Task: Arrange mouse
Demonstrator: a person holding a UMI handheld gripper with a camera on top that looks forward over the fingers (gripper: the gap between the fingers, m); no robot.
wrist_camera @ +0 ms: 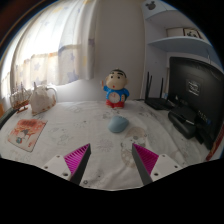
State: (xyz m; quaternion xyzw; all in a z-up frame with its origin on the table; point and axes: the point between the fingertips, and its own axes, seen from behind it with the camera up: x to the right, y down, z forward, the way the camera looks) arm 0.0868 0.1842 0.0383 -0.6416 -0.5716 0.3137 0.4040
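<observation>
A small pale blue-grey mouse [119, 124] lies on the white patterned tablecloth [100, 135], well ahead of my fingers and roughly centred between their lines. My gripper [112, 160] stands open above the cloth, its two magenta pads [77, 158] spread wide, with nothing between them. The mouse sits just in front of a cartoon boy figurine [117, 89].
A black monitor [197, 88] and keyboard [186, 122] stand at the right. A black router with antennas [156, 98] sits beside them. A white cat-like figure [42, 99] is at the left, and a printed card or book [27, 133] lies near the left front.
</observation>
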